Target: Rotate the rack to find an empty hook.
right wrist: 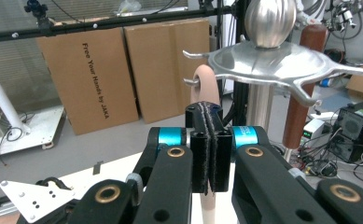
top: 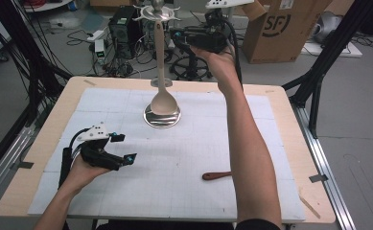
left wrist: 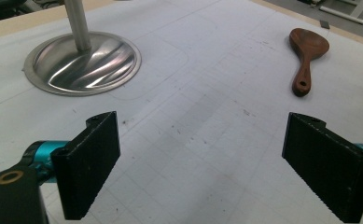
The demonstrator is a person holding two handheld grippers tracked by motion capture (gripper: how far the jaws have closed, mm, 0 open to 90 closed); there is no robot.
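Right gripper (right wrist: 209, 144) raised at rack (right wrist: 272, 65), jaws clamped on pale spoon (top: 163, 98) hanging from hook. Left gripper (left wrist: 202, 163) low over mat, jaws apart, empty; dark spoon (left wrist: 306, 53) well ahead.

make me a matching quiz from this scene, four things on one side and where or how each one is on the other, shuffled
Things:
1. pale spoon
2. dark wooden spoon
3. left claw
4. right claw

States:
A. lying flat on the white mat
B. jaws wide apart, low over the mat
C. hanging beside the metal stand's pole, its bowl down near the round base
D. jaws pressed shut, raised at the top of the stand

Pairs: 1-C, 2-A, 3-B, 4-D
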